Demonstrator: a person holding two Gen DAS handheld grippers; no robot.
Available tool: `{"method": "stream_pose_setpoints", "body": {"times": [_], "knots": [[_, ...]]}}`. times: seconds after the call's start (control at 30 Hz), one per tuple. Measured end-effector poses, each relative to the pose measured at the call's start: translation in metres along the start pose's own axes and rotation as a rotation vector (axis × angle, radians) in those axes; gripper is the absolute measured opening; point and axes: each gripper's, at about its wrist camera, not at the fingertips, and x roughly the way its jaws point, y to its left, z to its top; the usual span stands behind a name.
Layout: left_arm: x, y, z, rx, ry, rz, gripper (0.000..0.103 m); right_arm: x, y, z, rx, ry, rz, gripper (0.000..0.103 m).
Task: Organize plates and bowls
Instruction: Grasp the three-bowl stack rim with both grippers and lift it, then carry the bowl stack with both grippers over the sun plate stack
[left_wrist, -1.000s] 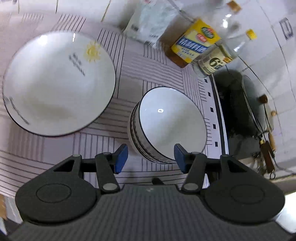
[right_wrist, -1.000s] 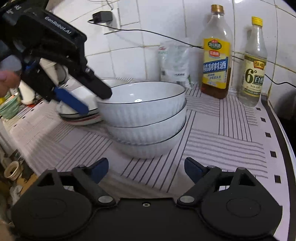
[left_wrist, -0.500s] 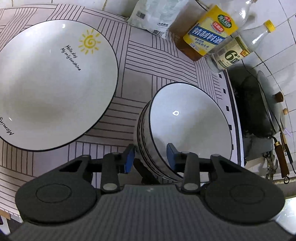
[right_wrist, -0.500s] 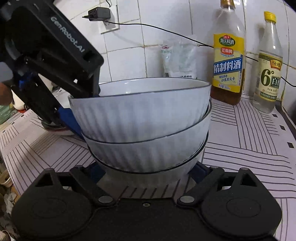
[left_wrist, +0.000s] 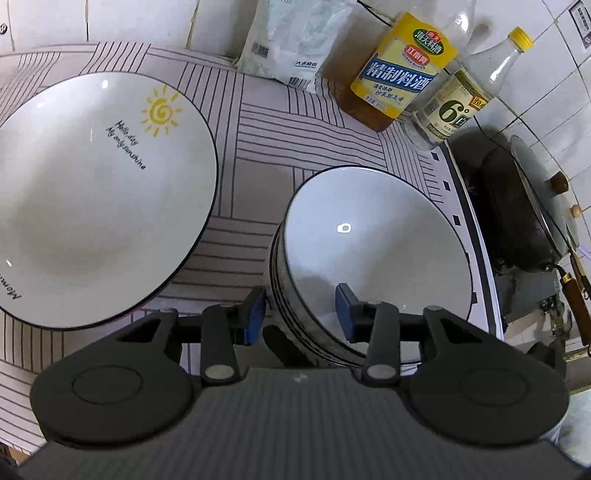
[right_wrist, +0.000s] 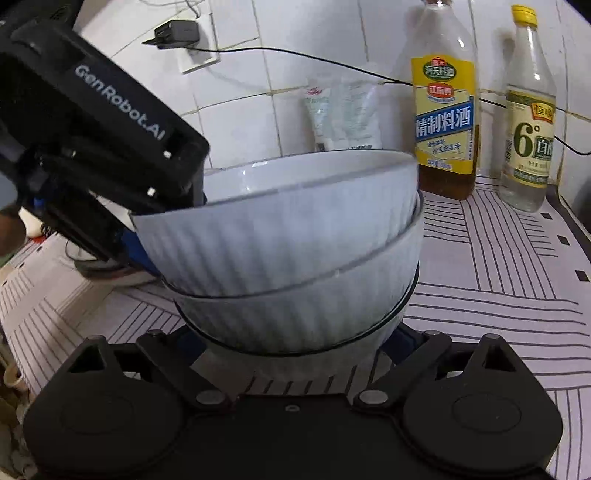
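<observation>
Sitting far left on the striped desk (left_wrist: 325, 122) is the sun plate (left_wrist: 99, 195), w/ the bowl stack (left_wrist: 373, 258) right beside it. Left gripper (left_wrist: 300, 314) jaws straddle the top bowl's near rim, opening, pads not touching. Right gripper (right_wrist: 295, 339) jaws opening wide around the bottom bowl; can't tell contact.

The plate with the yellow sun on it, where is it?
In the left wrist view the sun plate sits on the striped counter, on the left, beside the stack of bowls.
</observation>
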Motion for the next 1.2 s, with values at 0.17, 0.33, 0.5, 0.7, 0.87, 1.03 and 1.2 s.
{"method": "stream_pose_setpoints", "body": {"times": [0.17, 0.33, 0.5, 0.7, 0.87, 1.03, 1.2], "knots": [[-0.001, -0.003, 0.0, 0.064, 0.018, 0.0, 0.039, -0.002, 0.0, -0.003, -0.008, -0.001, 0.003, 0.097], [-0.005, -0.018, -0.009, 0.157, 0.014, 0.033, 0.038, -0.006, 0.001, -0.005, -0.036, 0.007, -0.002, 0.097], [-0.012, -0.03, -0.02, 0.242, 0.018, 0.054, 0.038, -0.016, 0.002, -0.011, -0.033, 0.001, -0.005, 0.097], [-0.018, -0.036, -0.028, 0.277, 0.031, 0.045, 0.038, -0.028, 0.005, -0.017, -0.032, -0.005, -0.017, 0.096], [-0.04, -0.038, -0.028, 0.264, 0.033, 0.008, 0.038, -0.05, 0.009, -0.011, -0.044, -0.034, -0.003, 0.096], [-0.073, -0.042, -0.027, 0.277, 0.008, -0.018, 0.038, -0.07, 0.023, 0.006, -0.09, -0.065, -0.007, 0.096], [-0.113, -0.032, -0.027, 0.249, -0.059, -0.032, 0.038, -0.083, 0.043, 0.028, -0.135, -0.107, 0.009, 0.096]]}}
